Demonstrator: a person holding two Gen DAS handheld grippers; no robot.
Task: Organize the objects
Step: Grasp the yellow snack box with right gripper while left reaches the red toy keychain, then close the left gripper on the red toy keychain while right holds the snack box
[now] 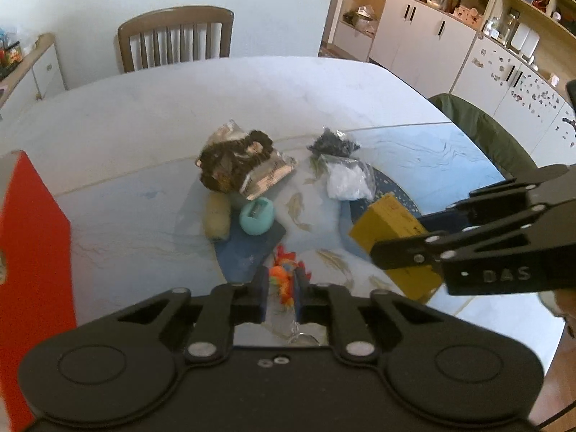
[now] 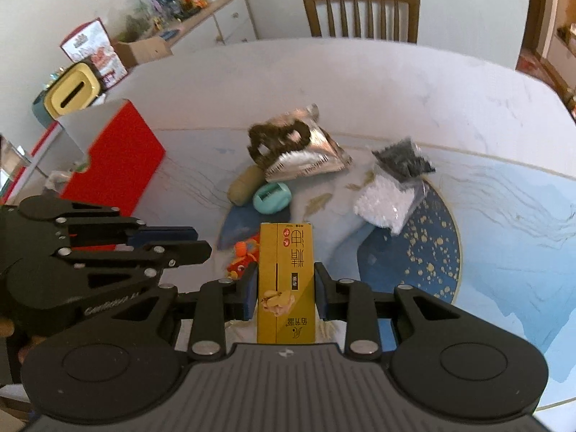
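Between right gripper (image 2: 287, 293) pads: yellow carton (image 2: 286, 284), clamped both sides, held above table (image 2: 360, 82). Step in hand: carry 1 item, judged bound for red box (image 2: 118, 165) at left. Next: swing left, past left gripper (image 1: 282, 297), which sits narrowed around orange feathered toy (image 1: 282, 280), contact unclear

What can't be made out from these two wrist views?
- Red box contents: cut by the left wrist frame edge; the right wrist view shows only its outside.
- Orange toy: left gripper fingers flank it; grip unclear.
- Yellow carton underside: hidden in the right gripper.
- Silver packet print: blurred.
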